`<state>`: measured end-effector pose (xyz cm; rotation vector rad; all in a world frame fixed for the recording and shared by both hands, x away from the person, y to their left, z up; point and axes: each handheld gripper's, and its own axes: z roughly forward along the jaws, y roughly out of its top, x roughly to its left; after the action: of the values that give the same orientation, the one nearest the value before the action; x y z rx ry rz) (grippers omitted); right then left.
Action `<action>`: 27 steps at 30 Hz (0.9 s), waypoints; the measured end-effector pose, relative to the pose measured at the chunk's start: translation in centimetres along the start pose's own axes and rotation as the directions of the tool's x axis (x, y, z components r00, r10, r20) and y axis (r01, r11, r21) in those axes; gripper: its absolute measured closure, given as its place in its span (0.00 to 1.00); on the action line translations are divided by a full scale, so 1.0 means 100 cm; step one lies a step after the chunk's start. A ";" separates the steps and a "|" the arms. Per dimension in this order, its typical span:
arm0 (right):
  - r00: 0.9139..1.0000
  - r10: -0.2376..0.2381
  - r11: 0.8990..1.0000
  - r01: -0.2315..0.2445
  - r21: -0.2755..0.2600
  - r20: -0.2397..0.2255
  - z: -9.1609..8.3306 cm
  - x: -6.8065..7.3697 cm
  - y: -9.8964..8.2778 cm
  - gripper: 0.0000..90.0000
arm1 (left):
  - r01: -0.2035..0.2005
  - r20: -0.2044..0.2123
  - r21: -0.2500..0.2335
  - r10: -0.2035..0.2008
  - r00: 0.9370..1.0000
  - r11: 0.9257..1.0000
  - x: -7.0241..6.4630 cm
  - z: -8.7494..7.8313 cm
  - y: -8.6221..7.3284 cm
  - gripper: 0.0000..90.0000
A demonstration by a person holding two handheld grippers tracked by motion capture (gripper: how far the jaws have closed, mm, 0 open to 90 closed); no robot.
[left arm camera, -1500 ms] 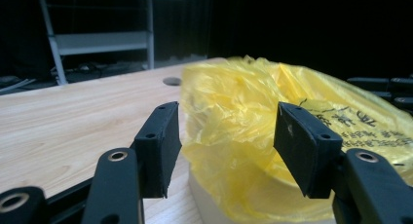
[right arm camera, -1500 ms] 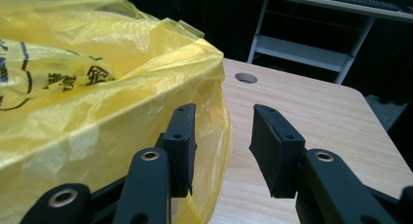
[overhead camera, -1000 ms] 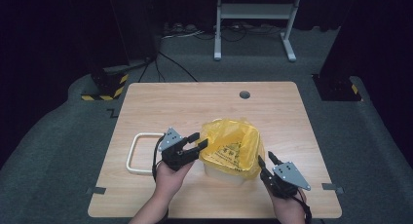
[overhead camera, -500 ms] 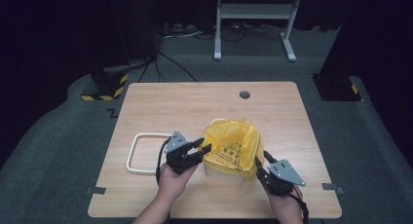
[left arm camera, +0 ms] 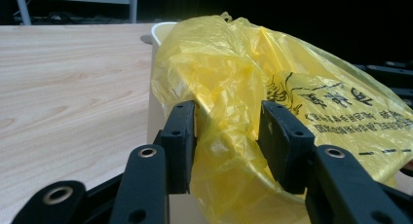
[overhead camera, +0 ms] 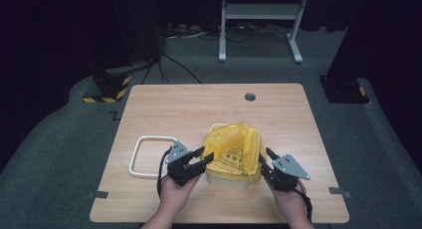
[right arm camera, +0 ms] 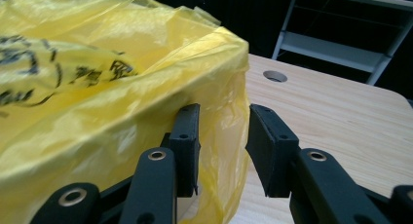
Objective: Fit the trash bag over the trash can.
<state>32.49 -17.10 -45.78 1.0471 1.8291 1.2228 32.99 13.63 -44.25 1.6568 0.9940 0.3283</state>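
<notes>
A yellow plastic bag (overhead camera: 231, 148) with black print lines a cream bin (overhead camera: 225, 178) near the table's front middle. My left gripper (overhead camera: 207, 153) is at the bag's left side. In the left gripper view a loose bulge of the bag (left arm camera: 229, 151) fills the gap of that gripper (left arm camera: 228, 109), whose jaws have just been opening. My right gripper (overhead camera: 263, 156) is at the bag's right edge. Its jaws have just been closing, and the right gripper view shows the bag's hanging edge (right arm camera: 229, 136) in this gripper (right arm camera: 225, 109). That edge lies by one pad, with table visible beside the other.
A white square ring (overhead camera: 157, 138) lies flat on the table (overhead camera: 199, 109) to the left of my left hand. A round cable hole (overhead camera: 250, 96) sits near the far edge. Beyond the table are a dark floor, cables and a grey stand (overhead camera: 259, 12).
Both hands have stayed almost in place at the bag's sides. The bag's top has drawn in a little and stands slightly more bunched than a second ago.
</notes>
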 end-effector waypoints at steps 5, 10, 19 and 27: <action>1.000 0.001 1.000 -0.001 -0.002 -0.012 0.008 -0.005 0.002 0.73 | 0.002 -0.001 0.015 -0.001 1.000 1.000 -0.008 -0.004 -0.004 0.58; 1.000 0.005 1.000 -0.005 0.001 -0.020 0.012 -0.010 0.002 0.73 | 0.000 0.018 0.023 0.000 1.000 1.000 -0.017 -0.006 -0.007 0.48; 1.000 -0.005 1.000 0.005 -0.004 -0.022 0.013 -0.013 0.003 0.71 | -0.039 0.008 -0.017 0.039 0.999 0.999 -0.017 -0.016 -0.006 0.43; 1.000 -0.009 1.000 0.009 -0.007 -0.003 0.007 -0.011 0.002 0.70 | -0.137 -0.080 -0.117 0.129 0.988 0.984 -0.019 -0.025 0.004 0.38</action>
<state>33.65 -17.73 -45.69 1.0323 1.8291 1.2256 30.32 13.84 -42.55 1.6119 0.8999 0.5321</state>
